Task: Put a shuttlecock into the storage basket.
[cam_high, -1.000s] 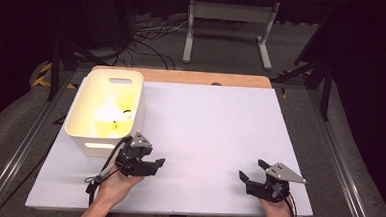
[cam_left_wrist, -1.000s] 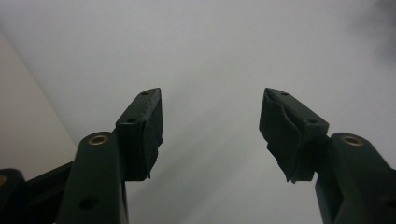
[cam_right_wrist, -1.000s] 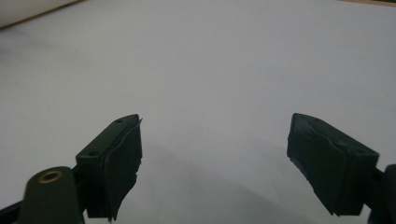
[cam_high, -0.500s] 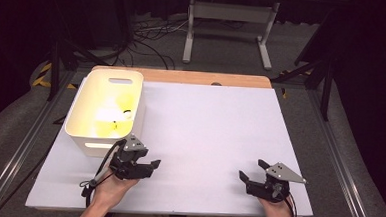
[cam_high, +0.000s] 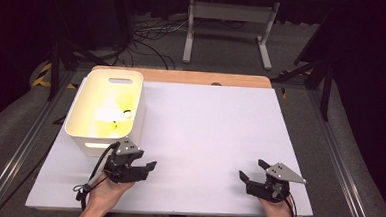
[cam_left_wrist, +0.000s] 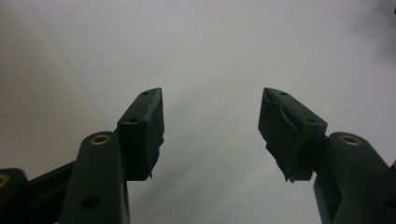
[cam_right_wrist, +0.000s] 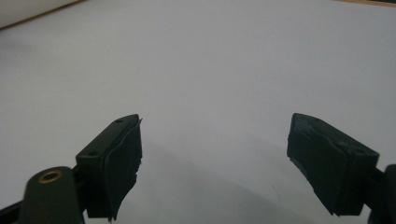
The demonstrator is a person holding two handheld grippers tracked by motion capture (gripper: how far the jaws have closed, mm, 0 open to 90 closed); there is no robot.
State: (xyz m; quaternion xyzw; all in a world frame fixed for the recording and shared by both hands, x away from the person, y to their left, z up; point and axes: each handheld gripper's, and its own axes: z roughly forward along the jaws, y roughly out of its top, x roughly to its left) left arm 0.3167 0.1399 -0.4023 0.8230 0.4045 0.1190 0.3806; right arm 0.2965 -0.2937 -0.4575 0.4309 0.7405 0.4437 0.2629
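The white bin (cam_high: 106, 109) stands at the far left part of the table (cam_high: 209, 134), and something small and yellow lies inside it; we cannot tell what it is, because the light in there is too bright. Our left gripper (cam_high: 145, 167) is just beside the near right corner of the bin, resting low over the white table top. Its jaws are apart and nothing is between them; in the left gripper view (cam_left_wrist: 210, 126) we see only the bare surface between the two black pads, with the pale wall of the bin at the left edge. Our right gripper (cam_high: 251, 172) is well apart from the bin, at the near right side of the table, also with jaws apart and empty (cam_right_wrist: 215, 154).

We judge that both hands are in a resting position, between steps. If the next move is to the bin, the left gripper is nearer: it must rise above the rim and then go down inside.
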